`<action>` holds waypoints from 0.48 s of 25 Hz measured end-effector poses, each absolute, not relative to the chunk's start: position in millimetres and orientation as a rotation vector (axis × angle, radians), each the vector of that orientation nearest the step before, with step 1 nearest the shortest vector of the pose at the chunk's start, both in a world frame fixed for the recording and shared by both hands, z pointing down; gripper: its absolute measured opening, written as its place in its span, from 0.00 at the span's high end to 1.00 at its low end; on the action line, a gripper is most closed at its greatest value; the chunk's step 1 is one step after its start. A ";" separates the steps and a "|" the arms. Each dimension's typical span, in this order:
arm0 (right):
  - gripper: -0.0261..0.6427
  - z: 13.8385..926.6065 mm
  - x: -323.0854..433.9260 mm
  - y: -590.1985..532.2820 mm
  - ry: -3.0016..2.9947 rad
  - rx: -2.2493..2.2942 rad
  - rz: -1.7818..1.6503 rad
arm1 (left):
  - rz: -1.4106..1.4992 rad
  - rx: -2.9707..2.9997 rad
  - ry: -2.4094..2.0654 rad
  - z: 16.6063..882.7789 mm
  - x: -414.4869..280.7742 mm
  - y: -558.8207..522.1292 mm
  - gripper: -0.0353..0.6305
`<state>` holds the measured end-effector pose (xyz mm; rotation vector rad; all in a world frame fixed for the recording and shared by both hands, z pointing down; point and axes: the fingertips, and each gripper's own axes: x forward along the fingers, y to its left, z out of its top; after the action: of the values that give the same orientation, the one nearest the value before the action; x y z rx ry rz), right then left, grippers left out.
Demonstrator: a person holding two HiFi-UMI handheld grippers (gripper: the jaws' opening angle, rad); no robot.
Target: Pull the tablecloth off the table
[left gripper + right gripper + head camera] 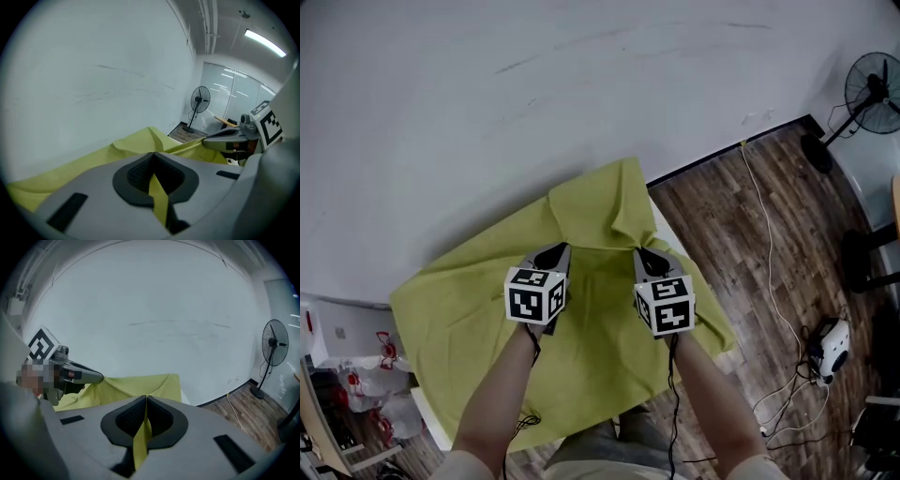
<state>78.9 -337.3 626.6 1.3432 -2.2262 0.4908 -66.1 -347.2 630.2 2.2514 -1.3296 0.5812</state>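
Observation:
A yellow-green tablecloth (469, 309) covers a table against the white wall. Its far edge is folded back toward me in a raised peak (609, 202). My left gripper (555, 251) is shut on a fold of the tablecloth (157, 192), pinched between its dark pads. My right gripper (643, 255) is likewise shut on a strip of the cloth (140, 439). Both grippers sit side by side over the cloth's middle, with cloth stretched taut from each toward the far edge. In the left gripper view the right gripper (225, 139) shows at the right.
The white table edge (667, 225) shows bare at the far right corner. Wooden floor (750, 234) lies to the right with a cable (769, 272), a standing fan (867, 94) and a small white device (834, 347). Shelves with bags (356, 394) stand at the left.

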 end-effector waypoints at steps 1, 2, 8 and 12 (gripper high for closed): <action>0.91 616.2 76.7 -334.0 -2.241 1.348 0.460 | 0.591 2.267 -1.334 621.3 -67.4 -344.5 0.92; 0.91 605.5 74.5 -330.3 -2.257 1.355 0.427 | 0.595 2.280 -1.337 612.1 -69.0 -341.6 0.92; 0.91 527.3 69.6 -319.0 -2.350 1.441 0.258 | 0.486 2.360 -1.401 538.0 -75.2 -333.1 0.92; 0.91 471.5 72.6 -314.1 -2.397 1.490 0.228 | 0.407 2.424 -1.422 476.8 -74.1 -330.7 0.92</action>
<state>72.6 -314.1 471.5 1.4897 -2.3971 0.2280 -74.1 -330.7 476.8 2.4242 -1.4218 0.4067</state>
